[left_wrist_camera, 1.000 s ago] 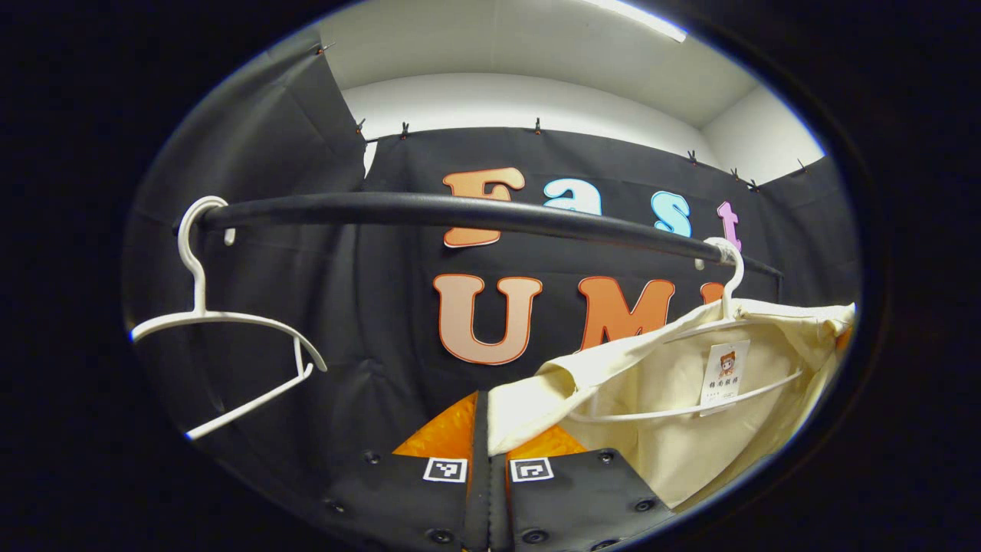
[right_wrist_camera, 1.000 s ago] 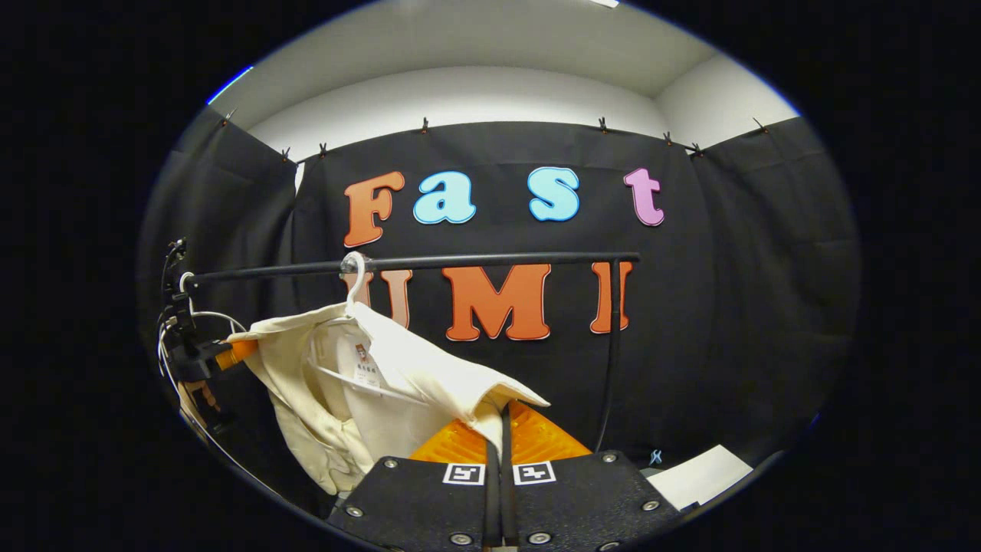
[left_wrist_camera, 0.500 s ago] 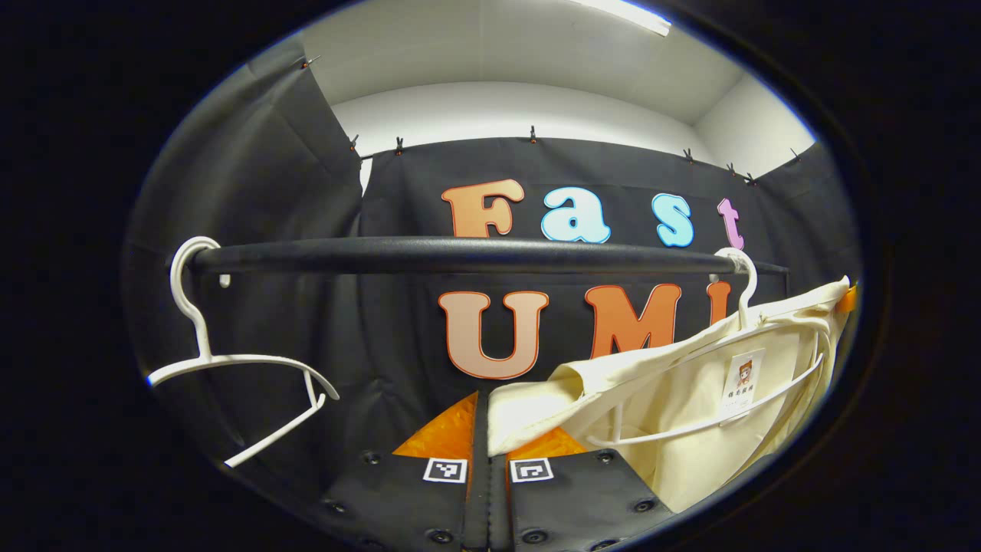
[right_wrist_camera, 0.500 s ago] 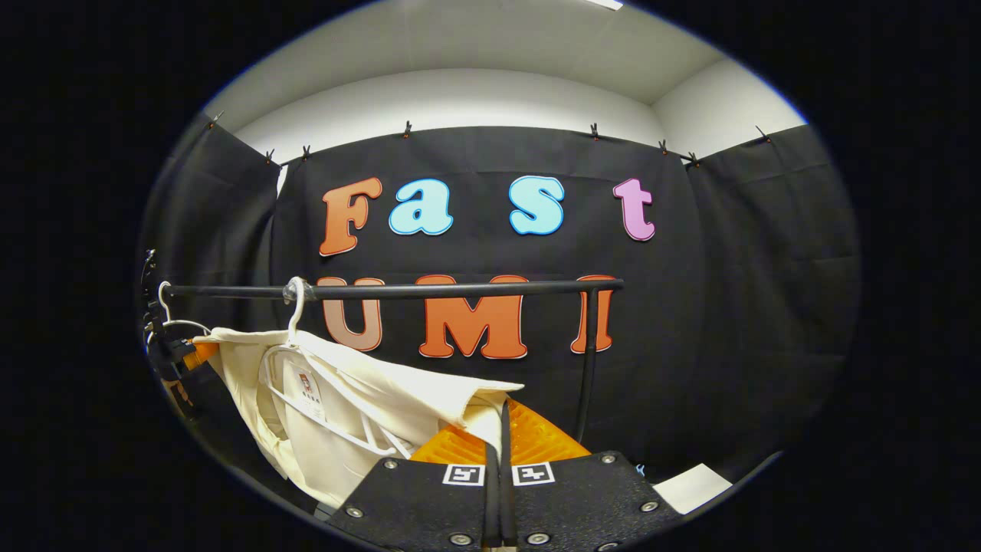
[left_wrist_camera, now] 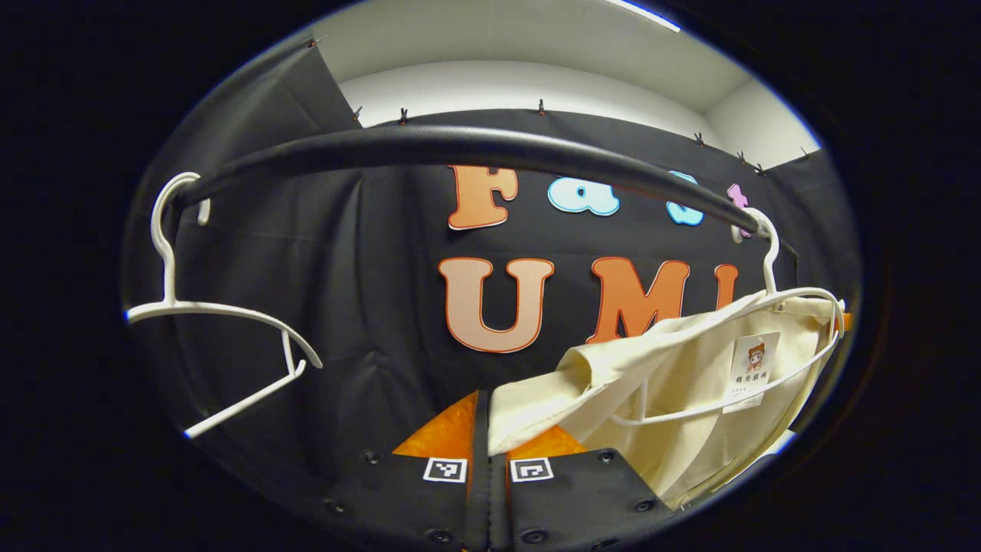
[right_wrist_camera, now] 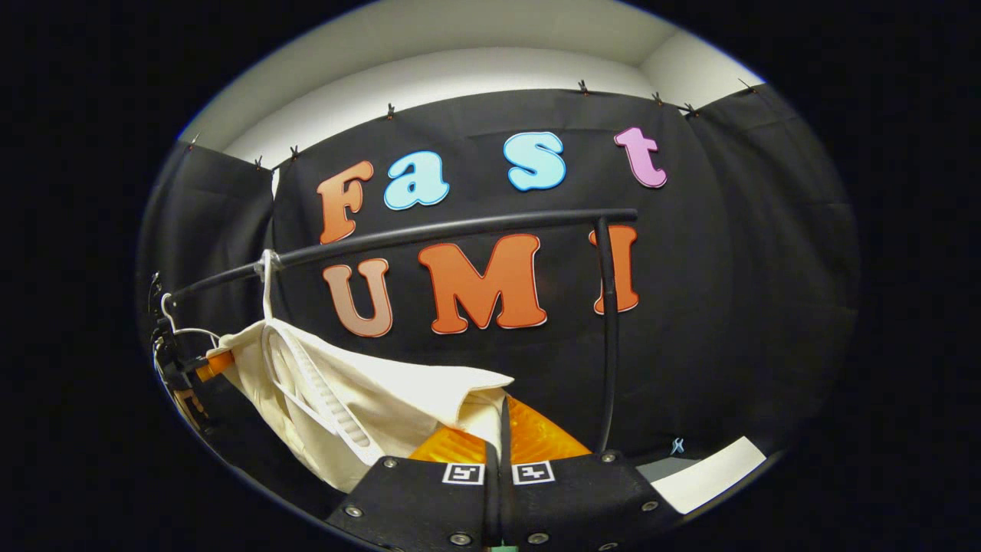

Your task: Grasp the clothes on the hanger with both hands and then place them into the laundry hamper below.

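cloth is what my left gripper (left_wrist_camera: 489,429) has: in the left gripper view its fingers are pinched together on a corner of the cream shirt (left_wrist_camera: 690,383), which hangs on a white hanger (left_wrist_camera: 774,307) from the black rail (left_wrist_camera: 460,149); a bare hanger (left_wrist_camera: 207,314) hangs at the left. in the right gripper view my right gripper (right_wrist_camera: 502,433) is clamped on the shirt's (right_wrist_camera: 368,391) other edge.
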Available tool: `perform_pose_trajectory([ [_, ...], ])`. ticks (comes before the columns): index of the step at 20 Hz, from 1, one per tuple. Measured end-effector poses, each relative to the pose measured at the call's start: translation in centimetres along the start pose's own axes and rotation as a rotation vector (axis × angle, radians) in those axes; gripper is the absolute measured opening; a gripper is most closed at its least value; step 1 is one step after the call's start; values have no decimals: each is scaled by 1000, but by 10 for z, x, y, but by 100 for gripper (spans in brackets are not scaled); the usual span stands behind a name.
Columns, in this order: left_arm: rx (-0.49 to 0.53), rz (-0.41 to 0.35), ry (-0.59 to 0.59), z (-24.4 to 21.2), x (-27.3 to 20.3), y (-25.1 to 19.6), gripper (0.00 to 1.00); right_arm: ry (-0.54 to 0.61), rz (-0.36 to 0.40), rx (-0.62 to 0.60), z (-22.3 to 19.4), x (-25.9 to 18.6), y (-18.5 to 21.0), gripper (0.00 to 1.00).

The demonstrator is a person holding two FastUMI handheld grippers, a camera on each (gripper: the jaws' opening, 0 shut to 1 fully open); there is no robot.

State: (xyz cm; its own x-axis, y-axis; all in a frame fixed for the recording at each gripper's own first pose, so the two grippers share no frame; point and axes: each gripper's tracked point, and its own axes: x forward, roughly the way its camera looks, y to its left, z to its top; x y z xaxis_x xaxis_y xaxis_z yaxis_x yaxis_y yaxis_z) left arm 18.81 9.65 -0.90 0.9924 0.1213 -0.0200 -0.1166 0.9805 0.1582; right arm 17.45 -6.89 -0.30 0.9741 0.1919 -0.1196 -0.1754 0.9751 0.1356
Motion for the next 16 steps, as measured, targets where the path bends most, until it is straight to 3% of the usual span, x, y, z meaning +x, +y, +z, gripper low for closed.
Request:
perform_pose_trajectory([
  [11,40,15,118,-69,16,-8,7,152,46,161,-110,20,-3,0],
  [16,46,42,206,-121,9,3,7,231,-29,118,-160,12,-22,0],
])
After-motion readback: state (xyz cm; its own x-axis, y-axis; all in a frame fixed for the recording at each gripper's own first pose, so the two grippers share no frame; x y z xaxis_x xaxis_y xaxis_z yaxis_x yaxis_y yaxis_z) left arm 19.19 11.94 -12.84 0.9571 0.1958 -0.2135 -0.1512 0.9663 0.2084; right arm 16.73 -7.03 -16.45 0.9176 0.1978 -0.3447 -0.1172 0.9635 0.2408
